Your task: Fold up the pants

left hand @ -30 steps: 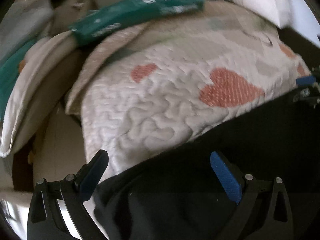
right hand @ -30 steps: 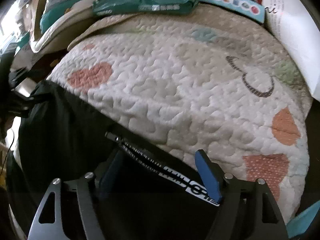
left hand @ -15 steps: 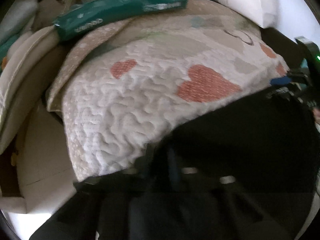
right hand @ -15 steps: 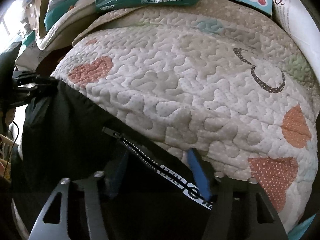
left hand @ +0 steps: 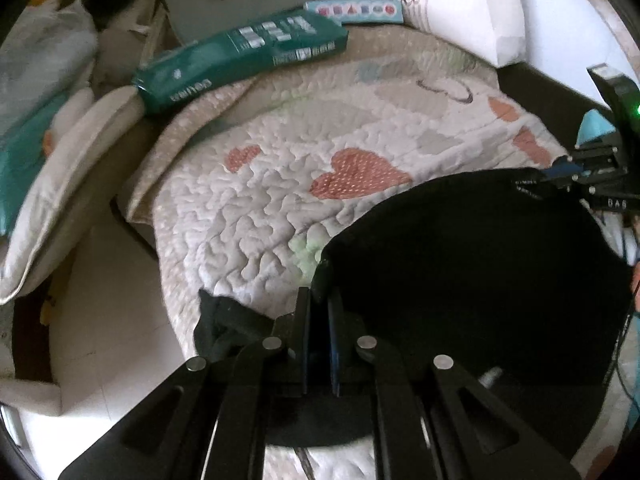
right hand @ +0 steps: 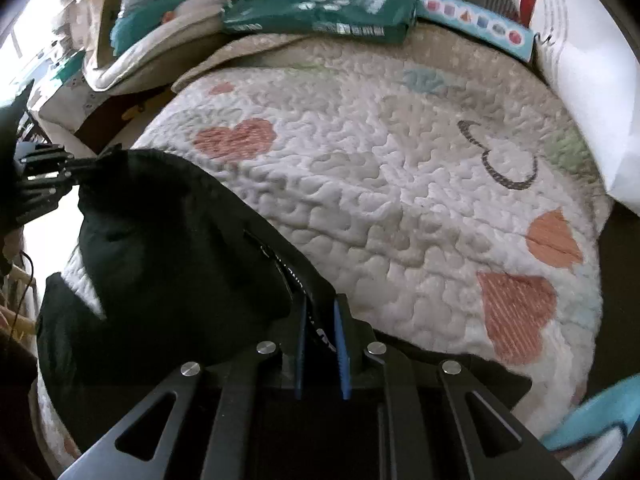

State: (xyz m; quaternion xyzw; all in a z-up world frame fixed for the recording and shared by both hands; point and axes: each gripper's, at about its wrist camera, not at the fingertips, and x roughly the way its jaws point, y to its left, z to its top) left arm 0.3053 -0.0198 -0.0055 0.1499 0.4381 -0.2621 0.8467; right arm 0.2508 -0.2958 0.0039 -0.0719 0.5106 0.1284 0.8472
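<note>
Black pants (left hand: 472, 264) lie across the near edge of a quilted bedspread (left hand: 256, 216) printed with coral hearts, their edge pinched at either end. The left gripper (left hand: 318, 308) is clamped on one corner of the fabric; the right gripper (right hand: 320, 320), its jaws having just closed, grips the zippered, lettered edge. The stretched edge runs between both grippers. Beyond the quilt lie a green pack (right hand: 320, 12), a light-blue box (right hand: 476, 26) and a white bag (left hand: 460, 8); pale floor (left hand: 112, 320) shows beside the bed.
</note>
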